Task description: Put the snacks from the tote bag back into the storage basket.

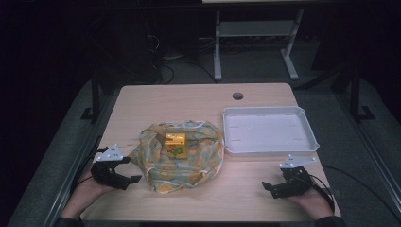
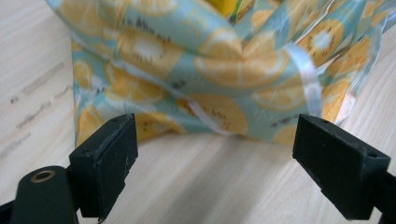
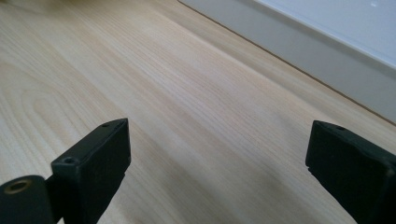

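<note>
My left gripper [image 1: 124, 170] sits near the left edge of the table [image 1: 198, 97], its fingers [image 2: 105, 156] spread wide and holding nothing. In the left gripper view they frame the near hem of the fruit-print bag [image 1: 177, 158], which is just ahead of them but not touched.

The bag lies slumped open near the middle of the table, a little left of centre, its mouth gaping upward. A small yellow box [image 1: 175, 144] sits in it, its top showing above the crumpled cloth. I judge the bag to be thin, soft and light, probably a bit slick; it will fold and slide rather than hold any shape. A white drawstring or ribbon [image 2: 306, 74] runs along the rim, and that gathered edge looks to me like the best place to pinch, since flat fabric on the table would be hard to get under. The box should be light and stiff, though it could tip as the cloth shifts.

To the right stands a white tray [image 1: 309, 142], empty, just beside the bag.

My right gripper [image 1: 273, 185] rests in front of the tray near the right edge, fingers [image 3: 95, 161] likewise released, with bare table between them.
</note>
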{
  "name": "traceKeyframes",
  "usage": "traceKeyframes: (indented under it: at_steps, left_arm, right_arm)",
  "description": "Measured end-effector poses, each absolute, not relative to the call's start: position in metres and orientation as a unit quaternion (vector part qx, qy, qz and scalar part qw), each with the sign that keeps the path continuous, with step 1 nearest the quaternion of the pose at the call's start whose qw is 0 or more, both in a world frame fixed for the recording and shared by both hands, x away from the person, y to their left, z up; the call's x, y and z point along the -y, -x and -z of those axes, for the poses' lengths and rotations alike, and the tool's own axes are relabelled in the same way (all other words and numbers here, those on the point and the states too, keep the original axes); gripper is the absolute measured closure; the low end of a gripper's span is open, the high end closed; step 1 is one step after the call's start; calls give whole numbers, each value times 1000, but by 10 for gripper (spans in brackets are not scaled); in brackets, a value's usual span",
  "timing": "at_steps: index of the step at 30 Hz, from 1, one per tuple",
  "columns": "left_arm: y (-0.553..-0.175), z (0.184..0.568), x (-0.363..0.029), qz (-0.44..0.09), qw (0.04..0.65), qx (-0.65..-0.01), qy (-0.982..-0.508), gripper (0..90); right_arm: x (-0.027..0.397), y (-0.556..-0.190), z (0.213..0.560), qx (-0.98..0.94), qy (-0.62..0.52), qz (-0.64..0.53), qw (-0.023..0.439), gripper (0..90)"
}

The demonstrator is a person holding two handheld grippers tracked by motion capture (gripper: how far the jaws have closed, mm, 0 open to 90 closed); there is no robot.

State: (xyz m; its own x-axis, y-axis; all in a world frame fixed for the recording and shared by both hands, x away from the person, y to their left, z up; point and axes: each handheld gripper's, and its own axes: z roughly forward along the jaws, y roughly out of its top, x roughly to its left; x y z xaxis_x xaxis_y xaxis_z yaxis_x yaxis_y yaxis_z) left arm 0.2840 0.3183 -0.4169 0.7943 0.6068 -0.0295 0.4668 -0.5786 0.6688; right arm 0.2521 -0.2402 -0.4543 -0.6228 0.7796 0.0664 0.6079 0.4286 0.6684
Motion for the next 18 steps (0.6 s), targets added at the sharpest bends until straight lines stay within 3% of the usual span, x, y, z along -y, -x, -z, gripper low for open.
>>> traceKeyframes:
  at_steps: [18]
  left_arm:
    - [-305,383,-289,-103,354,-274,-888,138]
  right_arm:
    - [234,-254,454,-843,-404,-334,119,62]
